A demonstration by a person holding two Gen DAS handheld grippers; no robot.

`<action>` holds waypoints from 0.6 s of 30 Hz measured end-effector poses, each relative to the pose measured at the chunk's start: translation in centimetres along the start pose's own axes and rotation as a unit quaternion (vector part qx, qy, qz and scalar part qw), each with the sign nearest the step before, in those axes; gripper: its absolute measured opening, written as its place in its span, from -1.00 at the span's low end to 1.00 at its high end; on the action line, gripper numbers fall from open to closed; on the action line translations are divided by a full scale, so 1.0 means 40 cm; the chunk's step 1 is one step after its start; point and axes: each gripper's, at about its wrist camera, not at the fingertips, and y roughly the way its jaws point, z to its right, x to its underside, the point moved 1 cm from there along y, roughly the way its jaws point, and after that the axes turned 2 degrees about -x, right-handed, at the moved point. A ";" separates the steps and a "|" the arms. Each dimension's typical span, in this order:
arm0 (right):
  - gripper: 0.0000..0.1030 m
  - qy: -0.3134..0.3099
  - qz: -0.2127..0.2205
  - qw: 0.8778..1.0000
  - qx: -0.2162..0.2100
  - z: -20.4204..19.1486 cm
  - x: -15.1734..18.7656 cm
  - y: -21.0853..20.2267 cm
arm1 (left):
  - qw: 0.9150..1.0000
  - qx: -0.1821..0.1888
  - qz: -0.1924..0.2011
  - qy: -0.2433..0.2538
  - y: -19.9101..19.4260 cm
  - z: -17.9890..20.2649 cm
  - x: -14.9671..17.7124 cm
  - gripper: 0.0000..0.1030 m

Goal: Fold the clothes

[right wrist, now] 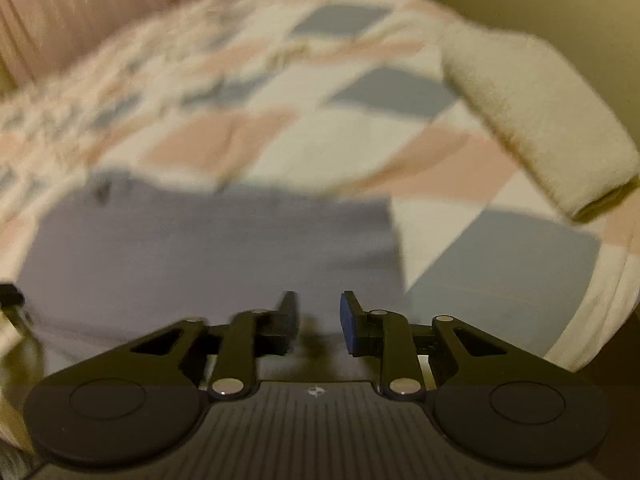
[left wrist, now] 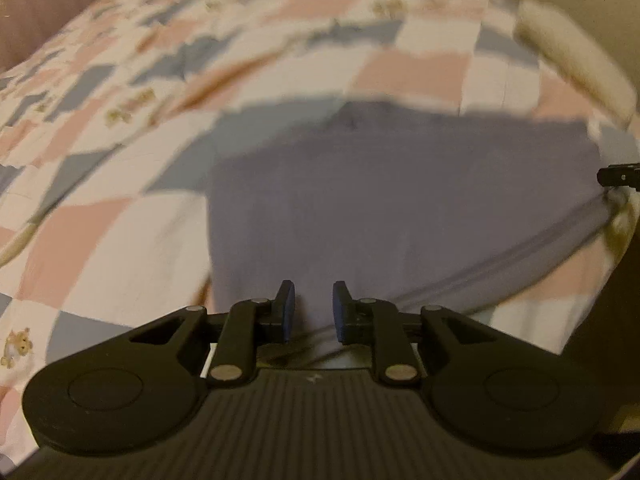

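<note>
A purple-grey garment (left wrist: 400, 200) lies flat on the patchwork bedspread (left wrist: 120, 240), near the bed's front edge, its long axis running crosswise to both grippers, roughly along that edge. The left gripper (left wrist: 314, 310) hangs over the garment's near hem towards its left end, jaws apart with nothing between the pads, cloth directly ahead and below. The right gripper (right wrist: 319, 322) is likewise open and empty, above the near hem by the garment's (right wrist: 208, 248) right end, whose square corner lies just ahead and to the right. A cream towel (right wrist: 540, 128) sits well apart, along the bed's right edge. Both views are blurred, so contact with the cloth cannot be told. Judging by this, each gripper is about equally near its own end, and the next pinch would take the near hem, to be carried away across the short axis.
</note>
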 end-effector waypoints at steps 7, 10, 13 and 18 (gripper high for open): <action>-0.39 0.014 0.004 1.000 -0.001 -0.026 0.020 -0.028 | 1.000 -0.017 -0.003 0.005 -0.005 -0.037 0.016 -0.62; -0.47 0.017 -0.052 0.998 0.022 -0.037 0.039 0.014 | 0.998 -0.029 -0.043 0.031 0.021 -0.048 0.022 -0.61; -0.41 0.075 -0.013 0.997 0.028 -0.058 0.025 -0.054 | 0.997 -0.027 -0.042 0.057 -0.008 -0.062 -0.014 -0.61; -0.25 0.150 0.023 0.987 0.060 -0.147 0.031 -0.176 | 0.993 0.015 -0.007 0.116 -0.096 -0.084 -0.106 -0.49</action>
